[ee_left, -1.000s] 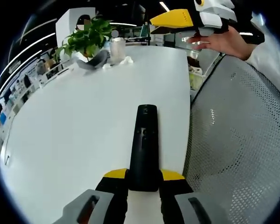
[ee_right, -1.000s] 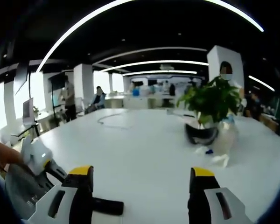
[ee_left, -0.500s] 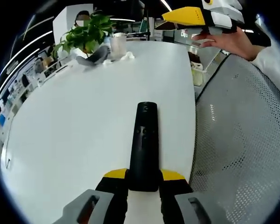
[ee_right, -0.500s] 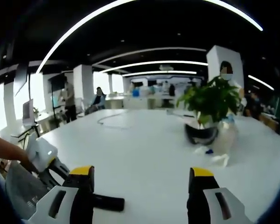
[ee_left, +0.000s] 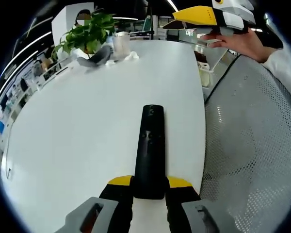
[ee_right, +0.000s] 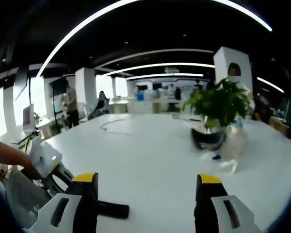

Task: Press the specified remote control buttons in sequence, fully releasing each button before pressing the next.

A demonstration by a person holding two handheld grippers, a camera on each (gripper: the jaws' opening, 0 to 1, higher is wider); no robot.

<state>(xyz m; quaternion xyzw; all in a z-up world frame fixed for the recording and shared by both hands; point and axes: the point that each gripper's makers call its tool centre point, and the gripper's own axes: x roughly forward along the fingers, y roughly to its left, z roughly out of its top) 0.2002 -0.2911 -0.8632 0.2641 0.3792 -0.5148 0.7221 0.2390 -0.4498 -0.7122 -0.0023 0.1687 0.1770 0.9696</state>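
A long black remote [ee_left: 149,145] lies lengthwise over the white table [ee_left: 77,126], its near end clamped between the yellow-tipped jaws of my left gripper [ee_left: 149,182], which is shut on it. In the left gripper view, my right gripper [ee_left: 203,15] hovers high at the top right, held by a hand [ee_left: 245,42]. In the right gripper view, my right gripper [ee_right: 148,180] stands open with a wide empty gap, well above the table. The remote's tip [ee_right: 112,209] pokes out at the lower left, beside the left gripper [ee_right: 47,162].
A potted plant [ee_right: 216,104] in a dark pot and a clear cup [ee_right: 235,140] stand at the table's far end. A grey mesh chair [ee_left: 252,145] borders the table's right edge. Crumpled tissue [ee_right: 228,166] lies near the cup. People stand far back in the office.
The left gripper view has shifted slightly, and the right gripper sits a little further right in it. The remote stays clamped. The right gripper's jaws have not moved.
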